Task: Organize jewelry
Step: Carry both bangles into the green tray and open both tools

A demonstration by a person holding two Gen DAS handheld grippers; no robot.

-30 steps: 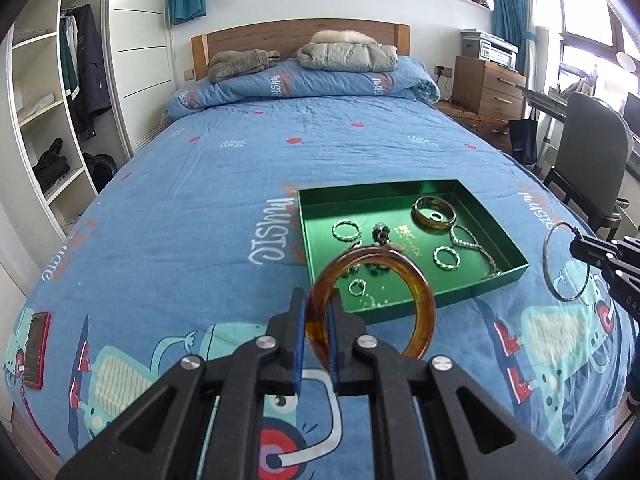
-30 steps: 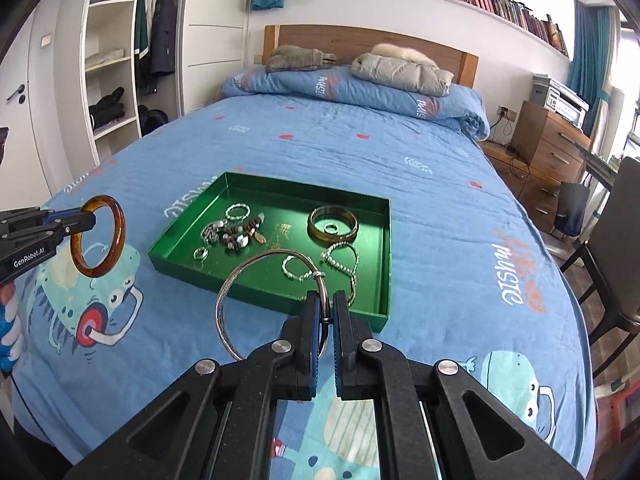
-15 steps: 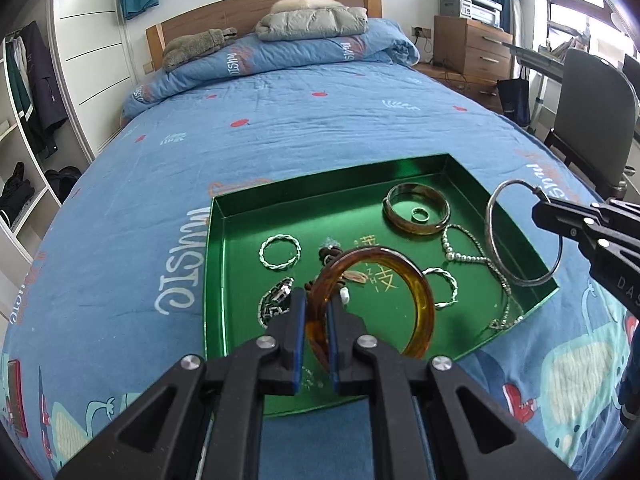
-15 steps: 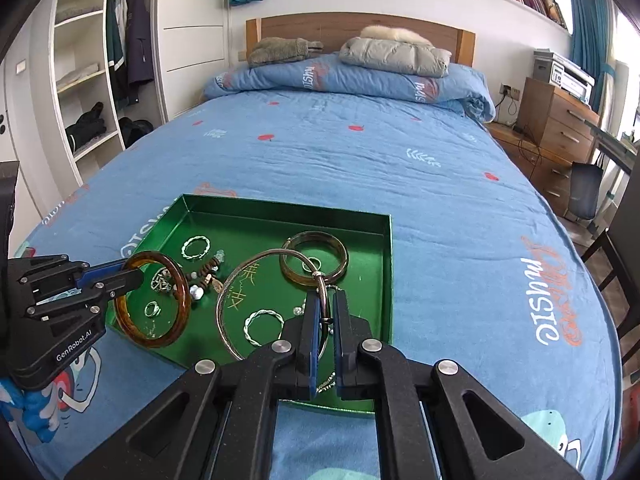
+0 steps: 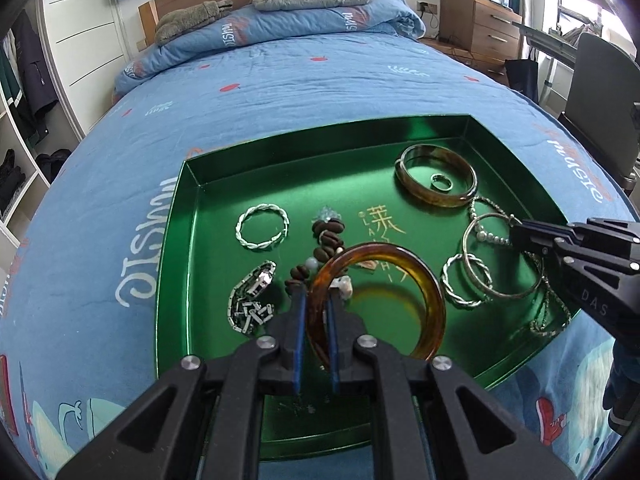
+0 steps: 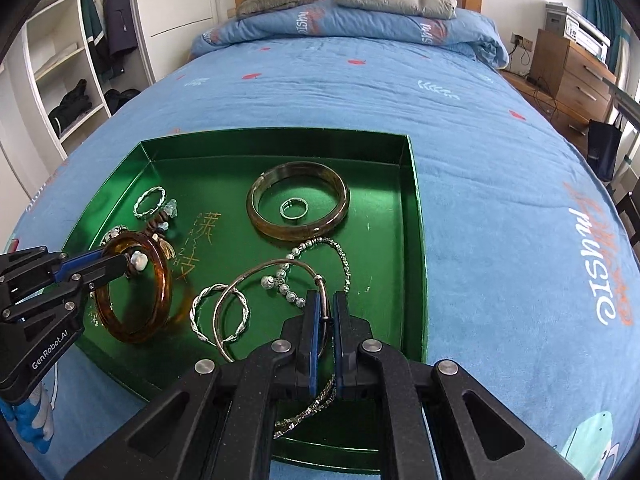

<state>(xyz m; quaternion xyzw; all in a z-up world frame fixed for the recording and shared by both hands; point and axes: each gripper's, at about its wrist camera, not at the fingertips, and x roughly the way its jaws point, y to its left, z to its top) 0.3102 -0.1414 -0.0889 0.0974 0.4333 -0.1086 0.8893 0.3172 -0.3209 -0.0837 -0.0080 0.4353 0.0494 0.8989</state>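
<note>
A green tray (image 5: pixel 178 216) (image 6: pixel 410 184) lies on the blue bedspread and holds several pieces of jewelry. My left gripper (image 5: pixel 316 300) (image 6: pixel 120 266) is shut on an amber bangle (image 5: pixel 434 300) (image 6: pixel 160 280), held low over the tray's near left part. My right gripper (image 6: pixel 324 300) (image 5: pixel 516 232) is shut on a thin silver bangle (image 6: pixel 256 276) (image 5: pixel 496 292), held low over the tray's near right part. A brown bangle (image 5: pixel 436 198) (image 6: pixel 298 232) with a small ring (image 5: pixel 440 181) inside lies at the tray's far right.
In the tray lie twisted silver rings (image 5: pixel 262 226) (image 5: pixel 466 280), a brown bead string (image 5: pixel 330 236), a metal link band (image 5: pixel 250 300) and a pearl chain (image 6: pixel 320 246). A chair (image 5: pixel 604 92) and a wooden drawer unit (image 5: pixel 472 28) stand to the right of the bed.
Both grippers have moved forward and down from over the bedspread to low over the tray. Each still holds its bangle.
</note>
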